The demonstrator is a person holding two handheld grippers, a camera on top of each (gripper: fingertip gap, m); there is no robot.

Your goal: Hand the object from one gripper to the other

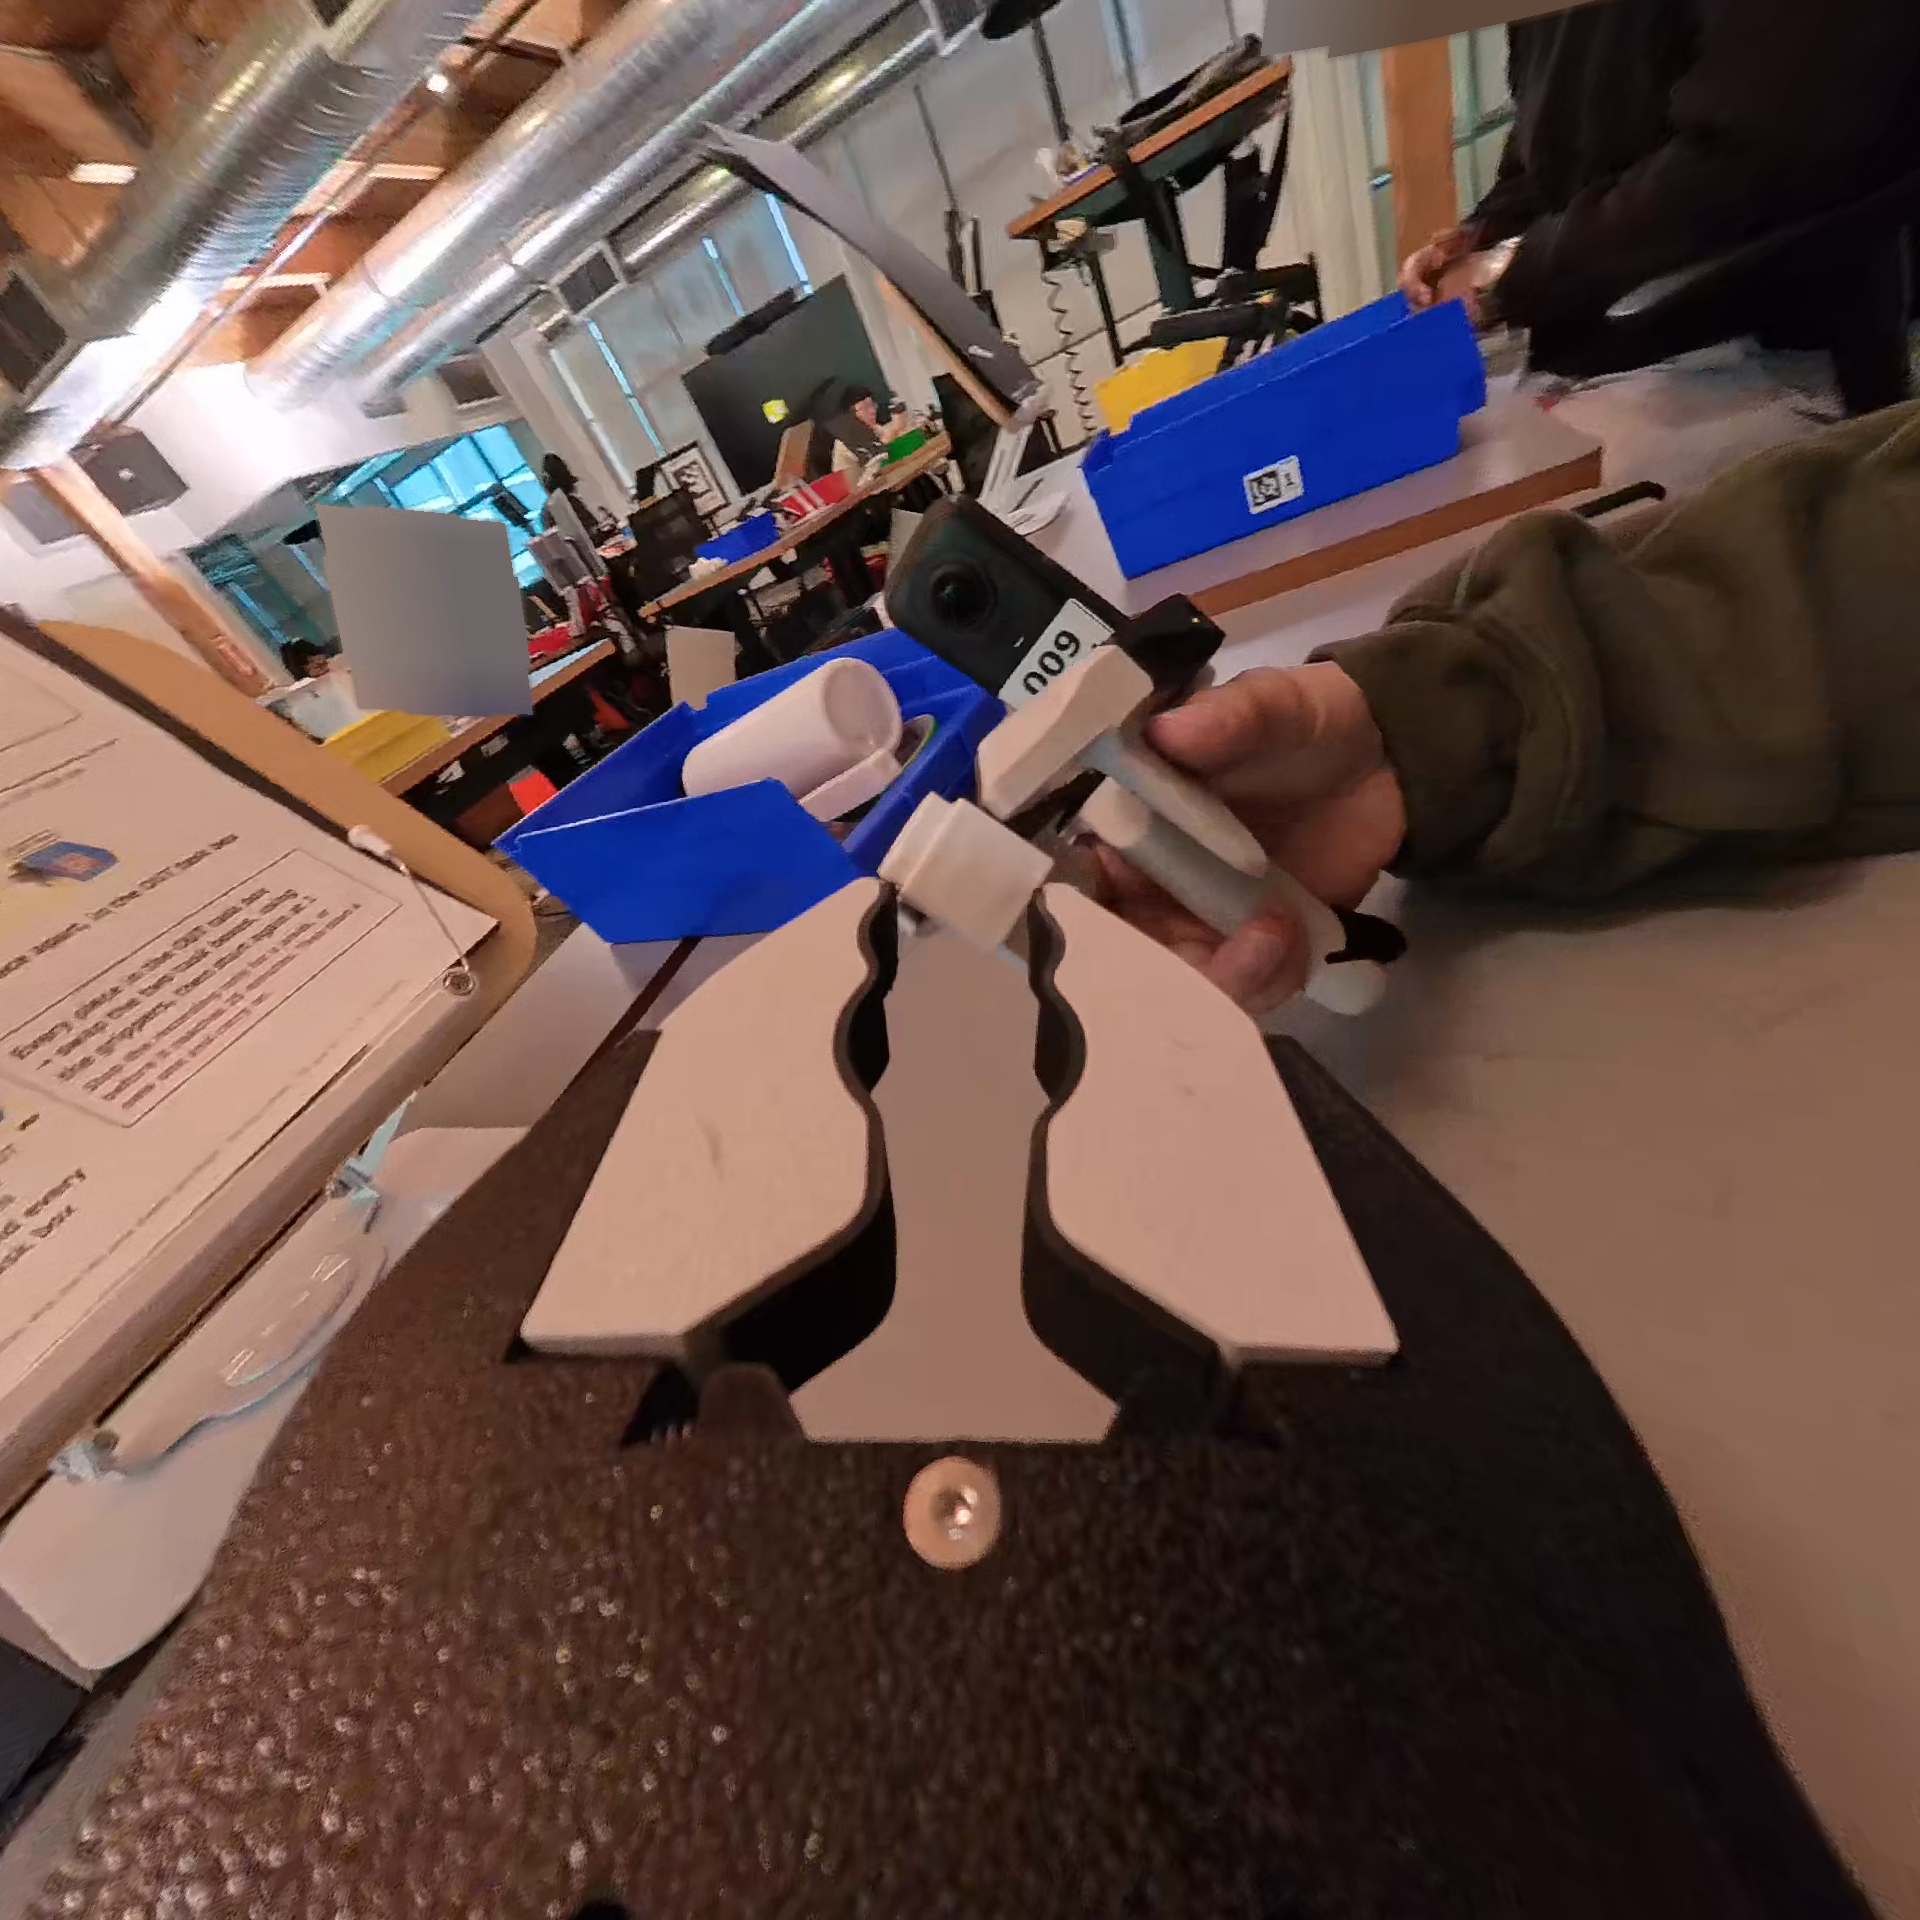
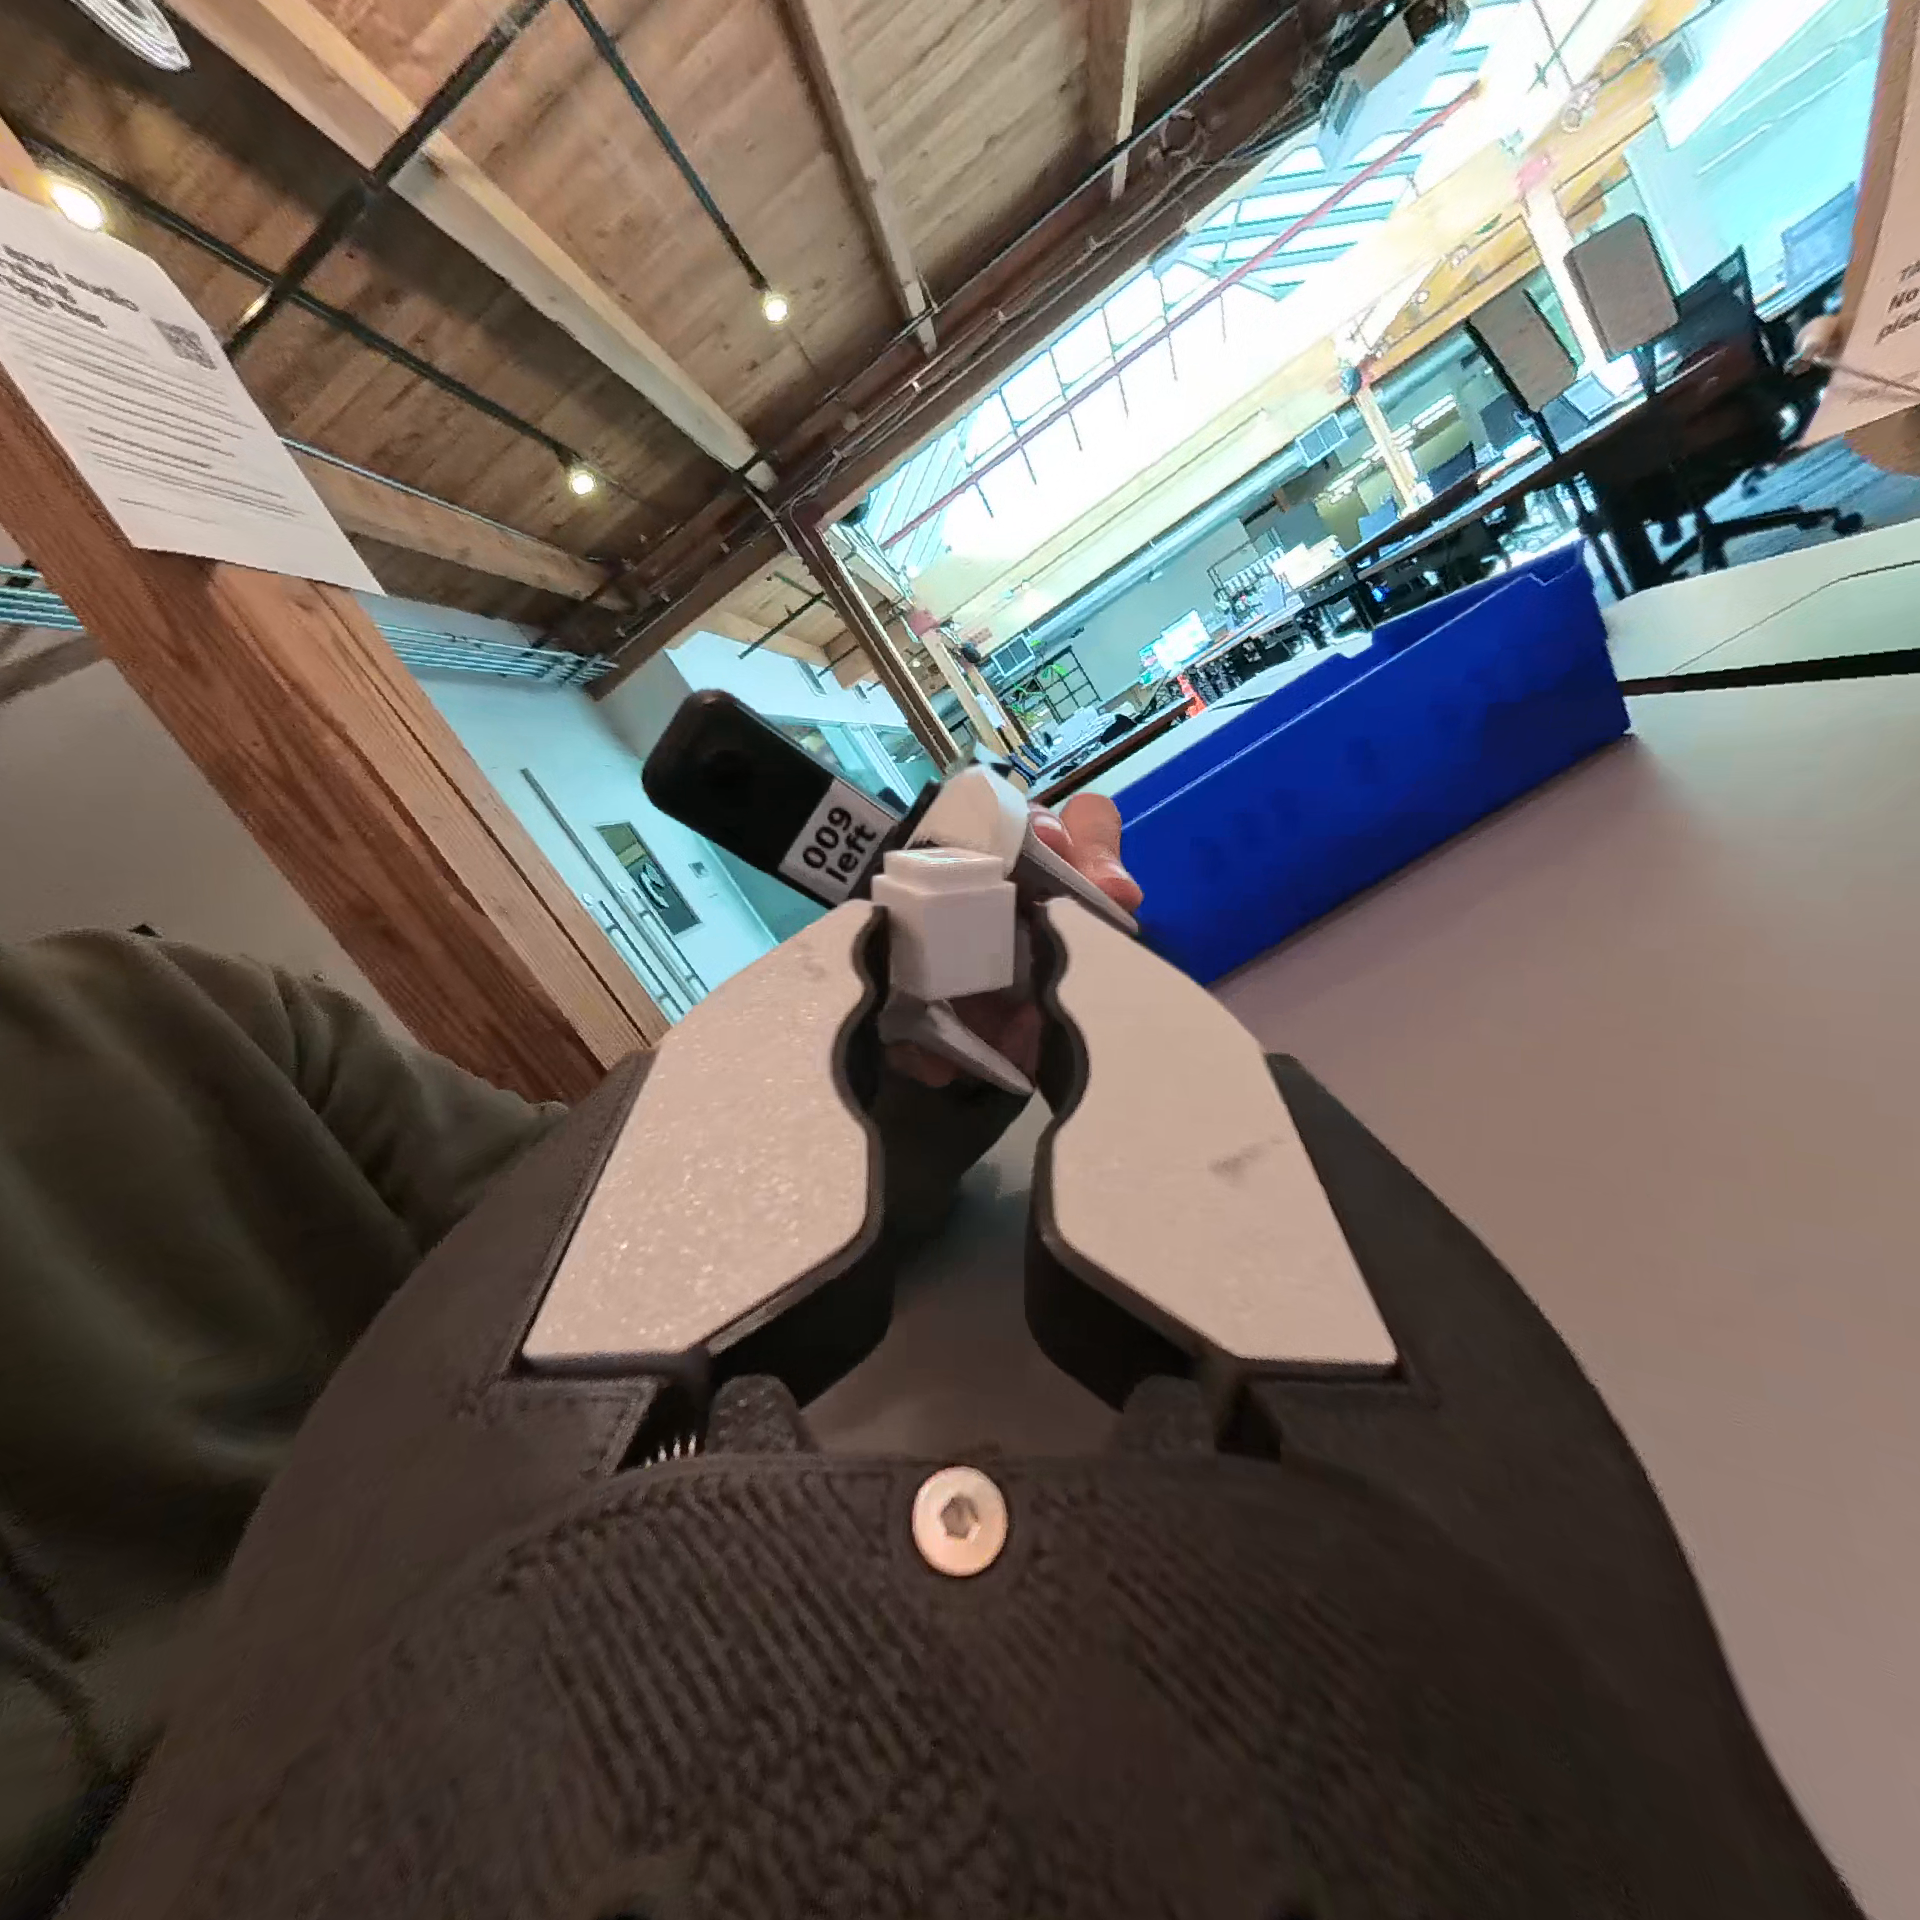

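Between the tips of your left gripper [image 1: 961,925] sits a small white block [image 1: 966,871] with a narrower stud at one end, and its lower part lies in the gap where the two pale fingers [image 1: 769,1122] come closest; the jaws stand narrowly apart, and from the left wrist view you cannot tell for certain whether their tips press on the block or only flank it. From the right wrist view the same white block [image 2: 951,920] stands at the tips of your right gripper [image 2: 961,935], its left face against the left fingertip and its stud uppermost; the right fingertip looks just shy of the block's other side, so whether this gripper clamps it cannot be told either. Both grippers meet nose to nose around the block. Just beyond the left jaws, your right hand [image 1: 1278,821] wraps the pale handle of the facing gripper, with its black camera [image 1: 977,603] above and an olive sleeve [image 1: 1662,665] running off to the right. Past the right jaws, the other gripper's black camera [image 2: 738,790] rises up and to the left. Farther out from the left jaws, ahead and to the left, a blue bin [image 1: 665,862] holds a white roll [image 1: 800,732]. A larger blue bin [image 1: 1288,436] sits well beyond on the right, and a clipboard [image 1: 208,997] with a printed sheet leans close on the left. Everything rests on a grey table [image 1: 1610,1195].
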